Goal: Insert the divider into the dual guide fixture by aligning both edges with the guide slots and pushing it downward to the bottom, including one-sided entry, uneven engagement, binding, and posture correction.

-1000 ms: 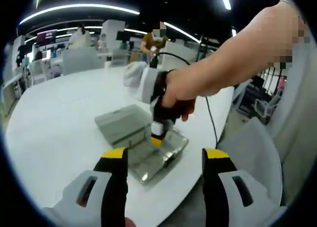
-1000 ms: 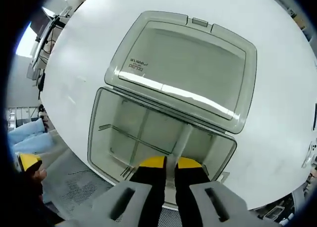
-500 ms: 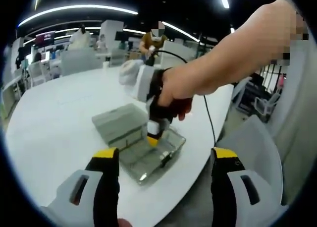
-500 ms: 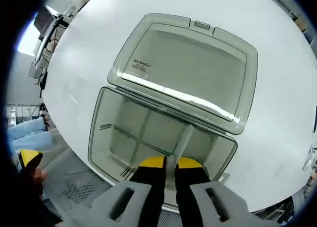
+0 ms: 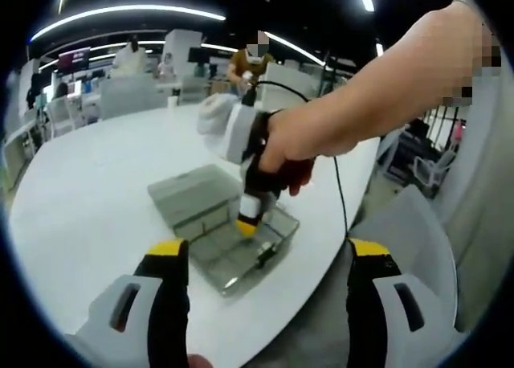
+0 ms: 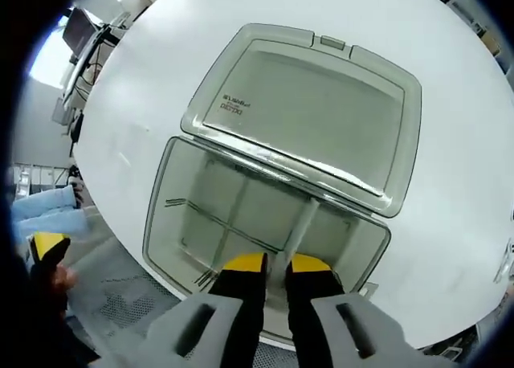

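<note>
My right gripper is clamped on the translucent divider, whose long axis runs from the jaws toward the hinge of the open grey box on the white table. My left gripper hangs wide apart, spread wider than a second ago.

Clear divider stands upright in open grey translucent box, lid flat behind; slot seating unclear.

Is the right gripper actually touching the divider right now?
Touching. In the right gripper view, the right gripper has its yellow-tipped jaws closed on the divider edge inside the open box.
</note>
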`<state>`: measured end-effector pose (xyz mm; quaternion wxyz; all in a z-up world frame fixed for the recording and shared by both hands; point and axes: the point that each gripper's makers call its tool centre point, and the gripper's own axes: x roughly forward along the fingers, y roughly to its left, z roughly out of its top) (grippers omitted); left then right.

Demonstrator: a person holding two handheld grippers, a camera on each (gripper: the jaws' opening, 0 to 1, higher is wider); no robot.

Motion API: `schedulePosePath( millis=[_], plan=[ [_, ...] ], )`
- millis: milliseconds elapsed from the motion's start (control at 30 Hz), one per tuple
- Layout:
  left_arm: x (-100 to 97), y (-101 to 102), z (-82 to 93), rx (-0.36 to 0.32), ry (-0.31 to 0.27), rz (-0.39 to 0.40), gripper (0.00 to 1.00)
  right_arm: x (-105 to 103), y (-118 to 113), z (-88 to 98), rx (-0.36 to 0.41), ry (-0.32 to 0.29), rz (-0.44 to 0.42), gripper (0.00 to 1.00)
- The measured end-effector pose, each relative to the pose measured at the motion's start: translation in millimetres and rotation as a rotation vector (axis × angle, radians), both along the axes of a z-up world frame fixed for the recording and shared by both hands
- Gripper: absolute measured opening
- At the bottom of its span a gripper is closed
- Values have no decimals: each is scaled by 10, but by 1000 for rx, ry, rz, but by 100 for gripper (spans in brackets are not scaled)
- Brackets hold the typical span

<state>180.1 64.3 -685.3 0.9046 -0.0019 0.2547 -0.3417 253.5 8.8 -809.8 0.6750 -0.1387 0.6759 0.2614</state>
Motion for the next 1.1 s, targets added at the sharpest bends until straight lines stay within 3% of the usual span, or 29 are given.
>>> schedulePosePath(
  millis=[467,833,1100],
  plan=[
    [21,-56,-40,4,21,-1,81,96,3,128,106,-44,9,8],
    [18,-57,-40,9,34,-10,82,8,-4,355,193,-68,7,7],
    [5,-31,-32,7,46,-12,82,-47,-22,585,328,-170,113,2]
  ],
)
